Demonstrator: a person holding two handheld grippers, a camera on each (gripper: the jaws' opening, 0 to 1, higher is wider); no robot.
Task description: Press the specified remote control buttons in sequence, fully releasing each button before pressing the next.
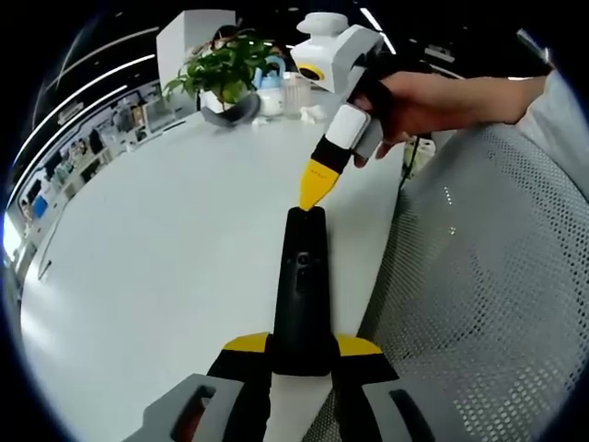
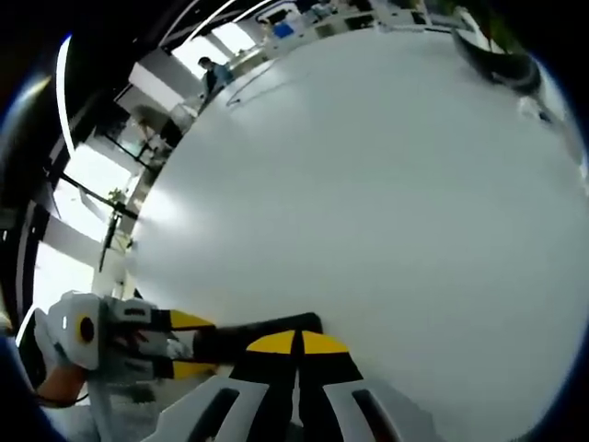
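Left gripper view has the left tool (image 1: 302,357) rising from the bottom centre, its yellow-tipped jaws clamped on the near end of a black remote control (image 1: 303,290). The remote runs straight up the middle of the frame, held above the white table (image 1: 156,249), with a small round button showing about halfway along its face. Just past the remote's far end, the right tool (image 1: 316,187) comes down from the upper right, held by a person's hand (image 1: 433,101); its yellow tip is pressed together and sits at or just above the remote's far end, though actual contact cannot be made out. A grey mesh chair back (image 1: 488,276) takes up the right side of the frame. At the far edge of the table, top centre, stands a potted plant (image 1: 221,69) with a few small white items beside it.

Right gripper view shows the right tool (image 2: 296,343) at the bottom centre with its two yellow tips shut together and nothing between them. Directly behind those tips lies the dark end of the remote control (image 2: 276,325), reaching leftward to the left tool (image 2: 189,345) in the lower left, whose yellow jaws grip it from both sides. The white table (image 2: 386,184) spreads across the rest of the frame.
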